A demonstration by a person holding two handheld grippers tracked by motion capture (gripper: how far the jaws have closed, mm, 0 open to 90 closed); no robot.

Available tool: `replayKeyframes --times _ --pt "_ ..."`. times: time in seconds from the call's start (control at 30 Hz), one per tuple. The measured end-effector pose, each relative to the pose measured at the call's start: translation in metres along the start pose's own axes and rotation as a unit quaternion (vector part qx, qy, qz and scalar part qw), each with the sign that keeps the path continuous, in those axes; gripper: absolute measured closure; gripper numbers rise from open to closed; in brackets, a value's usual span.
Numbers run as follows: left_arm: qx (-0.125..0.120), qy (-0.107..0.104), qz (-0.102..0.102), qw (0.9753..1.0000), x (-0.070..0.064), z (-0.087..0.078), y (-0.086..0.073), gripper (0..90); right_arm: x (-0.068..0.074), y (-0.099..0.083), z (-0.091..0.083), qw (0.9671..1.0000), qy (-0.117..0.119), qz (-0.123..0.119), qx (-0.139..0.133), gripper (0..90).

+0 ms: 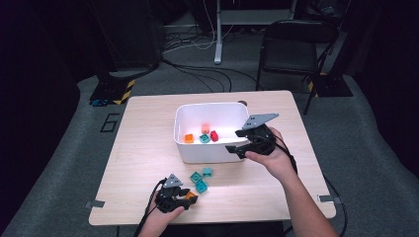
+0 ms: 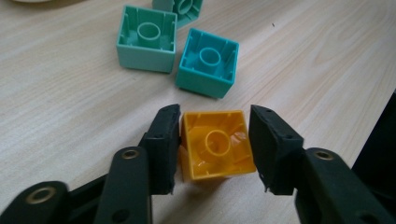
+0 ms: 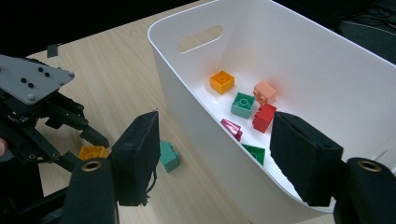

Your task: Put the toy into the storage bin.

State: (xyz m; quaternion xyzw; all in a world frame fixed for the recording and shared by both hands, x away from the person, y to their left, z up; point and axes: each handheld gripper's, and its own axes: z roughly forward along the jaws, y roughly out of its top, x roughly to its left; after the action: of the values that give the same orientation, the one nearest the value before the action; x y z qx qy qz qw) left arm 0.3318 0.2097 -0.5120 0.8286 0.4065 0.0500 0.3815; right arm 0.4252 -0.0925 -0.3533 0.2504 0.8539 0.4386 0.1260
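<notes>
the orange brick point(image 2: 215, 150) lies on the worktop point(image 2: 70, 107) near its front edge, turned upside down so that its hollow underside with the round tube faces up. it is roughly square, so no long axis can be told; in the left gripper view its corners are slightly skewed to the jaws, the wider edge nearer the camera.

the left tongs point(image 2: 215, 147) sit low over the worktop with the orange brick between their two black jaws. the left jaw touches the brick's side; the right jaw stands just beside the other side, a thin gap seeming to remain, so the tongs are narrow around the brick, and whether they truly pinch it cannot be told. in the high view the left tongs point(image 1: 190, 196) point right, toward the teal bricks.

just beyond the orange brick lie a teal brick point(image 2: 208, 63) and a paler green brick point(image 2: 147, 38), both hollow side up, close together, with a third one point(image 2: 180, 9) behind them.

the right tongs point(image 3: 224, 149) are held wide, astride the near wall of the white bin point(image 3: 187, 107), one jaw outside and one inside. in the bin lie an orange brick point(image 3: 222, 81), a green one point(image 3: 243, 104), a pink one point(image 3: 265, 92), a red one point(image 3: 264, 117) and others near the wall.
</notes>
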Motion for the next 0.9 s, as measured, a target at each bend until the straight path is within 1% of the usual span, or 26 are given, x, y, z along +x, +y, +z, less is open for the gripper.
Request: replayKeyframes --times 0.13,0.17,0.2,0.27,0.3,0.33,0.5,0.53,0.6,0.7,0.8,0.83,0.9 --pt "0.0 0.003 0.01 0.9999 0.0 -0.001 0.001 56.1 0.001 0.0 0.0 1.0 0.0 0.003 -0.001 32.8" --pt "-0.007 -0.001 0.012 0.9999 0.001 -0.003 0.002 57.0 0.001 0.0 0.0 1.0 0.0 0.003 -0.001 32.8" --pt "-0.007 0.001 0.014 0.9999 0.002 -0.005 0.003 58.6 0.001 0.0 0.0 1.0 0.0 0.003 -0.001 32.8" --pt "-0.007 0.005 0.017 0.9998 0.004 -0.006 0.005 58.7 0.001 0.0 0.0 1.0 0.0 0.003 0.0 32.8" --pt "-0.006 0.007 0.015 0.9999 0.005 -0.007 0.006 58.7 0.001 0.0 0.0 1.0 0.0 0.003 0.0 32.8" --pt "-0.005 0.003 0.011 0.9999 0.005 -0.007 0.007 58.7 0.001 0.0 0.0 1.0 0.0 0.003 -0.001 32.8" --pt "-0.005 0.009 0.024 0.9997 0.006 -0.01 0.012 58.8 0.0 0.0 0.0 1.0 -0.002 0.0 -0.002 32.9" --pt "-0.007 0.011 0.027 0.9996 0.006 -0.011 0.013 58.8 0.0 0.0 -0.001 1.0 -0.002 0.002 -0.002 32.9" --pt "-0.011 0.012 0.028 0.9995 0.006 -0.013 0.015 58.8 0.0 0.0 -0.001 1.0 -0.002 0.002 -0.002 32.9" --pt "-0.016 0.016 0.027 0.9994 0.007 -0.017 0.019 58.7 0.0 0.0 -0.001 1.0 -0.002 0.003 -0.002 32.9" --pt "-0.015 0.016 0.035 0.9992 0.009 -0.025 0.027 58.8 0.0 0.0 -0.001 1.0 -0.002 0.003 -0.003 32.9" --pt "-0.016 0.016 0.034 0.9992 0.01 -0.027 0.03 58.8 0.0 0.0 -0.001 1.0 -0.002 0.003 -0.002 32.9" --pt "-0.015 0.009 0.032 0.9993 0.011 -0.032 0.036 58.7 0.0 0.0 -0.001 1.0 -0.002 0.002 -0.003 32.9"
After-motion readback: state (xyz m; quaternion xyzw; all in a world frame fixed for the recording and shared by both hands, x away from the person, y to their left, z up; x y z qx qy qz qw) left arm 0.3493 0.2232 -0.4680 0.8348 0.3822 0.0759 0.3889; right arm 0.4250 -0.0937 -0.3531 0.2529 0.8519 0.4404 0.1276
